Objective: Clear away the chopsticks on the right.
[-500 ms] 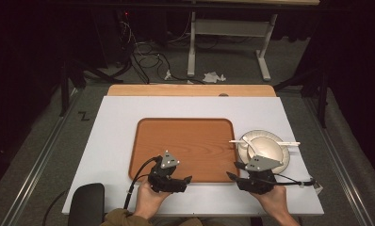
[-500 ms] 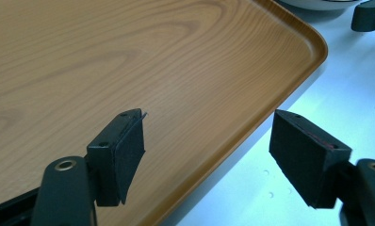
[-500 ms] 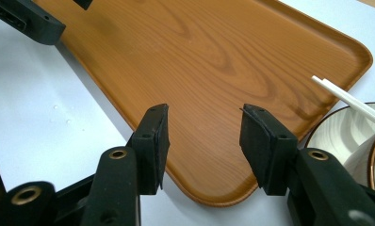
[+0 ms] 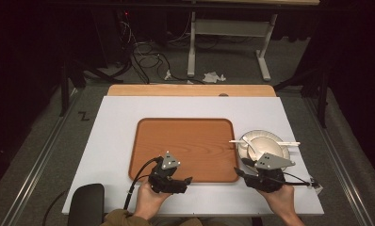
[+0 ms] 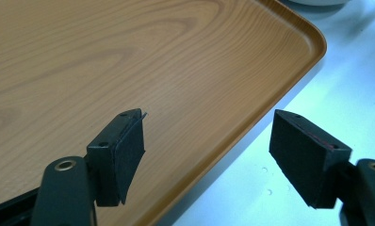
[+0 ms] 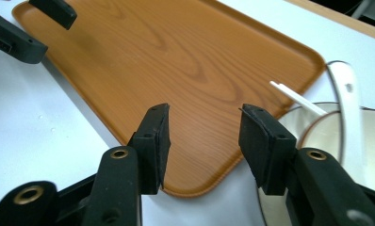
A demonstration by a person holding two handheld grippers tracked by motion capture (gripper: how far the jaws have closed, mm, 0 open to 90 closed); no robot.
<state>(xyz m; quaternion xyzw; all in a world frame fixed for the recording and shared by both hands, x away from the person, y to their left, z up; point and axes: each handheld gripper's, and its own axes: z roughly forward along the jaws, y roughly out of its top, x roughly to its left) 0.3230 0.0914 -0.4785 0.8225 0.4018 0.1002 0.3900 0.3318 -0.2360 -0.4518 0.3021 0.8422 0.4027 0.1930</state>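
An empty wooden tray (image 4: 185,141) lies in the middle of the white table. Right of it stands a white plate (image 4: 283,151) carrying a bowl (image 4: 263,143), a white spoon (image 6: 348,108) and a white chopstick (image 4: 270,141). My left gripper (image 4: 188,180) hovers open over the tray's near edge (image 5: 251,117), one jaw above the wood and one above the table. My right gripper (image 4: 242,167) is open too, at the tray's near right corner (image 6: 190,188), with the bowl (image 6: 327,141) just to its right. Nothing sits between either pair of jaws.
A wooden board (image 4: 190,90) runs along the table's far edge. A black padded seat (image 4: 84,205) sits off the near left corner. Cables and a desk frame (image 4: 228,28) lie on the floor beyond. Bare table (image 4: 115,141) stretches left of the tray.
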